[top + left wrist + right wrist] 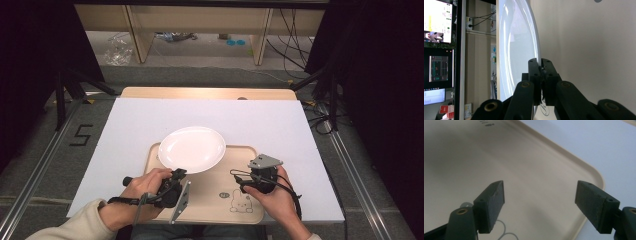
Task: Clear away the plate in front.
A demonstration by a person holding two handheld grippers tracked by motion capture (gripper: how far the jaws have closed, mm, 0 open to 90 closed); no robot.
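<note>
I've got the left hand-held gripper clamped on the near rim of the white plate, jaws pinched tight on its edge. The plate sits over the far left corner of the beige tray, overhanging it. My right hand-held gripper hovers above the tray's right half, jaws spread wide with nothing between them, just beyond the rabbit drawing. The tray lies on a white sheet covering the wooden table. Past the table: grey floor, cables, dark curtains either side
</note>
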